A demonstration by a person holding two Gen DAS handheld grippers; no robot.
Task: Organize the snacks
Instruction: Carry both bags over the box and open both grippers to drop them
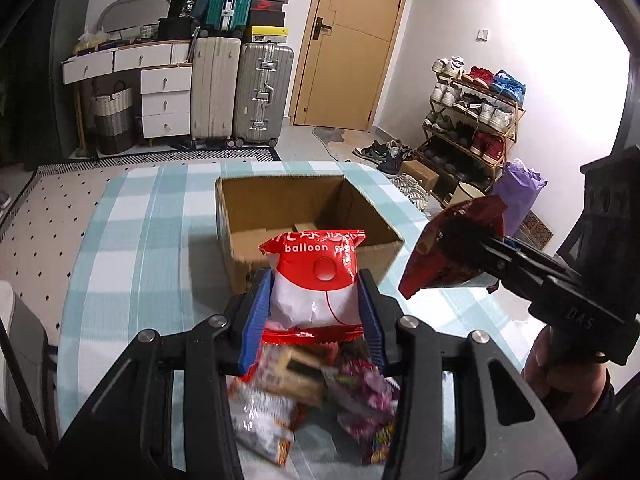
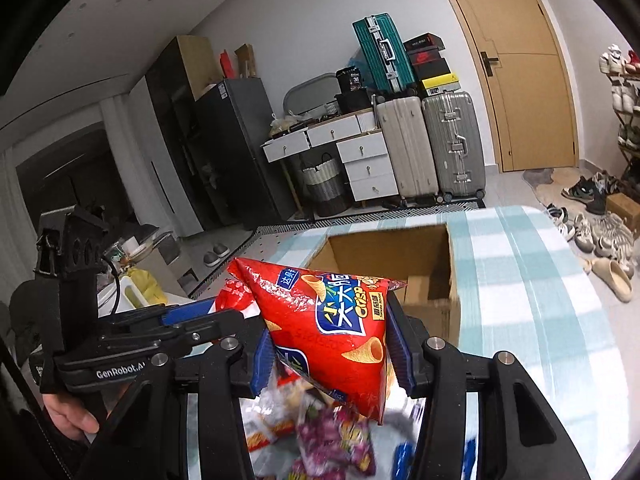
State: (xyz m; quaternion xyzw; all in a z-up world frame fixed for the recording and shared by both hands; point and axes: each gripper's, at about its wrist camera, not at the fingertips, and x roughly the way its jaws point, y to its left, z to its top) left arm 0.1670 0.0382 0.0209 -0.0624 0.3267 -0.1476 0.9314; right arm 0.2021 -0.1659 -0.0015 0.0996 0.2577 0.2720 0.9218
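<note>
My left gripper is shut on a red and white "balloon" snack bag, held up above the table, in front of the open cardboard box. Its blue pads press both sides of the bag. My right gripper is shut on a red crisp bag with cone snacks printed on it; in the left wrist view this red crisp bag hangs to the right of the box. The cardboard box looks empty inside. Several loose snack packets lie blurred on the table below both grippers.
A checked blue and white cloth covers the table. Beyond it stand suitcases, a white drawer unit, a shoe rack and a door. Shoes lie on the floor at the right. A hand holds the left gripper.
</note>
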